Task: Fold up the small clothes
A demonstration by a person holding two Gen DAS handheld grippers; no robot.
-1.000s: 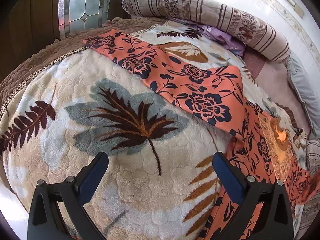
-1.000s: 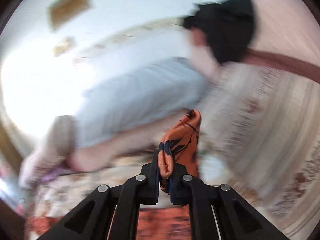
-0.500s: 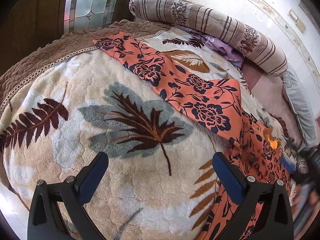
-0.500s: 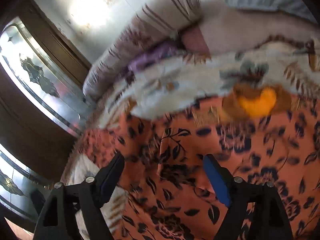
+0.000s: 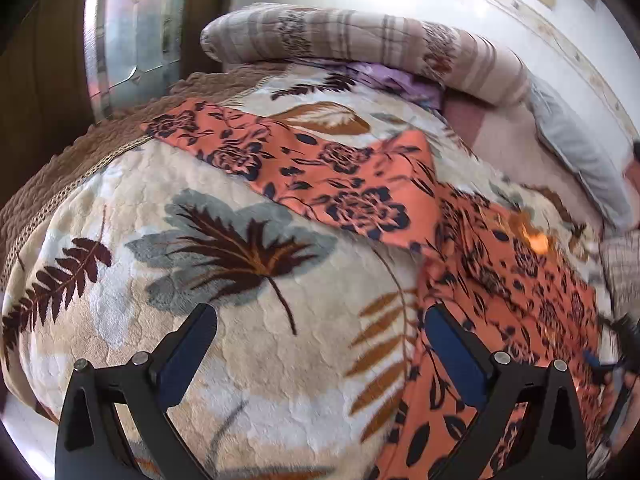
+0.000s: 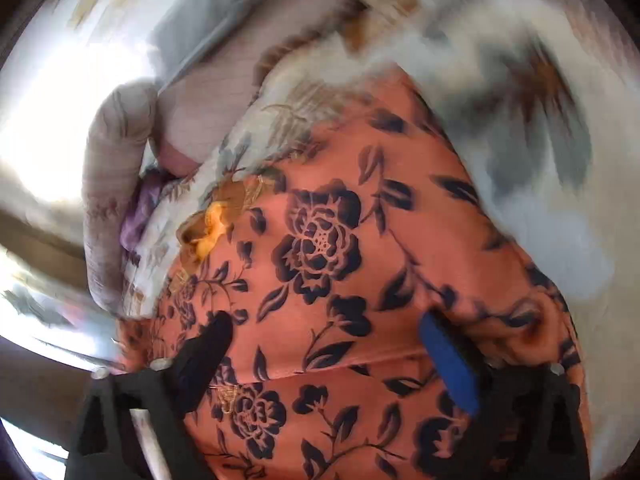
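Both sets of jaws stand apart with nothing pinched between them. On the left gripper [image 5: 320,354] the two blue-padded fingers [image 5: 188,354] spread wide at the bottom of the left wrist view, over a cream fleece blanket [image 5: 240,380] printed with grey and brown leaves. At the upper left of that view a glass-panelled door [image 5: 132,32] shows. From the upper middle, the orange floral garment [image 5: 352,192] runs as a long strip down toward the lower right, where it bunches and passes beneath the right-hand finger. A striped bolster [image 5: 360,36] lies along the top, with purple cloth [image 5: 396,80] tucked below it and a grey pillow [image 5: 576,152] at the right edge.

In the blurred right wrist view, the bolster stands at the left edge. The right gripper [image 6: 324,358] is opening, its fingers [image 6: 448,364] apart over the same orange cloth, which fills the middle and bottom of the frame and lies spread on the blanket.
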